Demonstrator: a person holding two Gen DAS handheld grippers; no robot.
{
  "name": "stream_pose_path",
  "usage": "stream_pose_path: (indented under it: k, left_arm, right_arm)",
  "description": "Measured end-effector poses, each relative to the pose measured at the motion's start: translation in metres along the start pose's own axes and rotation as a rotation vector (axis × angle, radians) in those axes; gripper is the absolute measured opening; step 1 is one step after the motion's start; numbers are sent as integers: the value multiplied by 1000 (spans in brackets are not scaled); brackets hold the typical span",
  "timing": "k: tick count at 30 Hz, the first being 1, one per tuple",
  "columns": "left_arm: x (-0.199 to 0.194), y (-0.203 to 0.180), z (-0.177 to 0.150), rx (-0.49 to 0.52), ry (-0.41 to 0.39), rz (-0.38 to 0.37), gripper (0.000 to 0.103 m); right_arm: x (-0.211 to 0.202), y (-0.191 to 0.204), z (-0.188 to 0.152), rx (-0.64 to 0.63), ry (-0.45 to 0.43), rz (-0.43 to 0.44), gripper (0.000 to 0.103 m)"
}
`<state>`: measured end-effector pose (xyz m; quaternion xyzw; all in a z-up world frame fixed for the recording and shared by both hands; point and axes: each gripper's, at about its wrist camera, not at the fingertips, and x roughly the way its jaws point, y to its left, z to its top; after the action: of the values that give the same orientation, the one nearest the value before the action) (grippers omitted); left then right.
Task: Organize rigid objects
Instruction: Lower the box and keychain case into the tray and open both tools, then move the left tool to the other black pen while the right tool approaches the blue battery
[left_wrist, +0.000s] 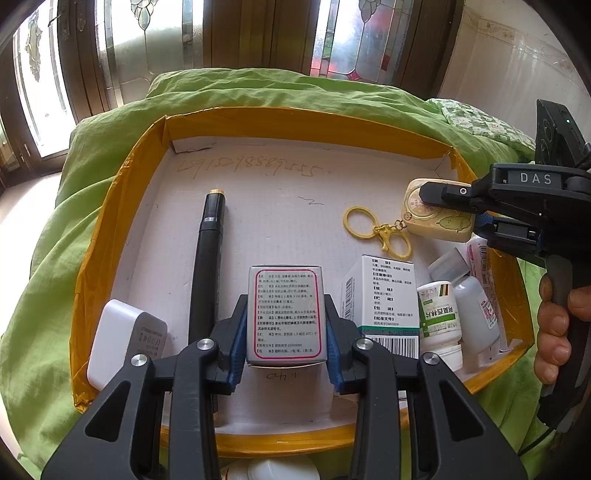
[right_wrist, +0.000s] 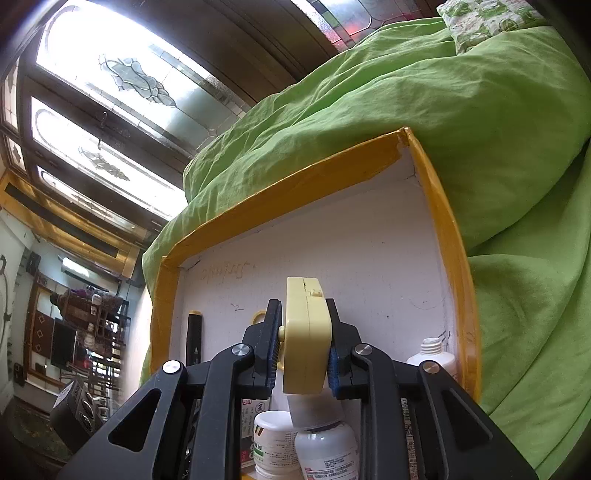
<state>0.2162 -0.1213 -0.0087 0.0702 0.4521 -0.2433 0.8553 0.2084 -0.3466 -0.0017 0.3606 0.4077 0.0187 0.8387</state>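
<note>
A shallow tray (left_wrist: 122, 206) with yellow taped walls and a white floor lies on a green quilt (left_wrist: 258, 92) on a bed.

The left gripper (left_wrist: 286, 332) is clamped on a grey box (left_wrist: 286, 314) with a red-framed label, its pads against the box's two sides. The box is at the tray's near middle; whether it touches the floor cannot be told.

The right gripper (right_wrist: 303, 354) is closed on a yellow case (right_wrist: 304, 332), held on edge between the pads. In the left wrist view the case (left_wrist: 436, 210) is at the tray's far right, with its yellow rings and clasp (left_wrist: 376, 229) trailing left onto the floor. A hand (left_wrist: 557, 325) grips that gripper's handle.

A black pen (left_wrist: 208, 258) lies left of the box, pointing near to far. A white charger (left_wrist: 122, 343) leans at the near left wall. Right of the grey box are a white carton (left_wrist: 384, 295), a white bottle with a green label (left_wrist: 439, 317), and a clear bottle (left_wrist: 476, 310), packed close together along the right wall.
</note>
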Motion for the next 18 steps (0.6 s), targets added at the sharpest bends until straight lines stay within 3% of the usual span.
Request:
stream_pose_path:
  k: [5, 6, 8, 11, 14, 16, 18]
  left_arm:
    - [-2, 1, -3, -10, -2, 5, 37]
    - [-3, 2, -4, -14, -1, 6, 41]
    - [-7, 4, -6, -24, -10, 12, 63]
    - [-20, 8, -8, -38, -46, 5, 66]
    - [-31, 12, -8, -47, -58, 4, 67]
    - [-41, 15, -10, -54, -70, 6, 67]
    - [-53, 19, -17, -69, -84, -2, 67]
  right_arm:
    - [-7, 3, -2, -37, -21, -63, 26]
    - [-9, 6, -3, -60, -30, -81, 30]
    - [-12, 15, -5, -115, -48, -120, 36]
    - [-13, 27, -8, -189, -74, -175, 45]
    - [-19, 28, -9, -219, -121, -228, 71]
    - [-25, 21, -7, -193, -143, -238, 71]
    - [-30, 15, -4, -153, -141, -190, 71]
